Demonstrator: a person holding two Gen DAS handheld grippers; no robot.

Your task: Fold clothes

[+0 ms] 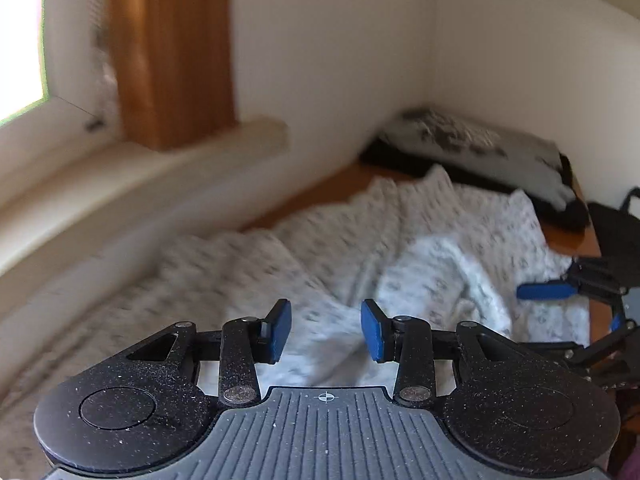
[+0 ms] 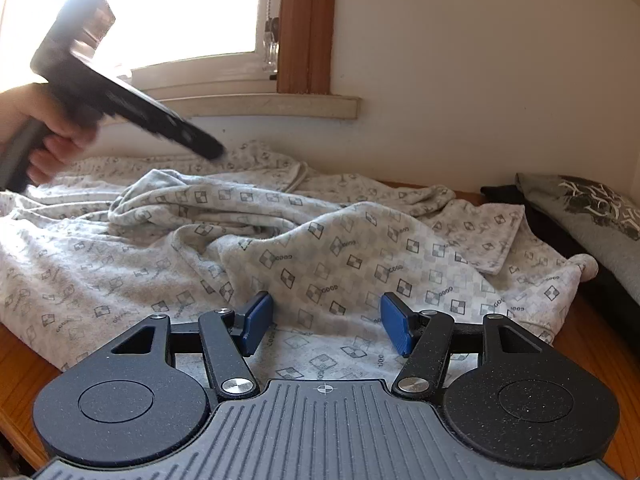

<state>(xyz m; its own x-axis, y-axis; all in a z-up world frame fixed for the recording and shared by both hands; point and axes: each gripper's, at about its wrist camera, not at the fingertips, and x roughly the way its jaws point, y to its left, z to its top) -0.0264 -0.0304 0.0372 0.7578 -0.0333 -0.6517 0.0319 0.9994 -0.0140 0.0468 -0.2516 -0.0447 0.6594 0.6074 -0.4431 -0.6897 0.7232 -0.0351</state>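
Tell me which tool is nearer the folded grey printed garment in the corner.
Right. The right tool hovers over the patterned cloth's near edge beside that garment; the left tool sits farther along, toward the window.

The word "GOOD" is showing again and again in small dark capitals beside little checkered diamonds across the pale printed garment (image 2: 340,256). The graphic on the grey folded garment (image 2: 600,208) is showing no legible lettering.
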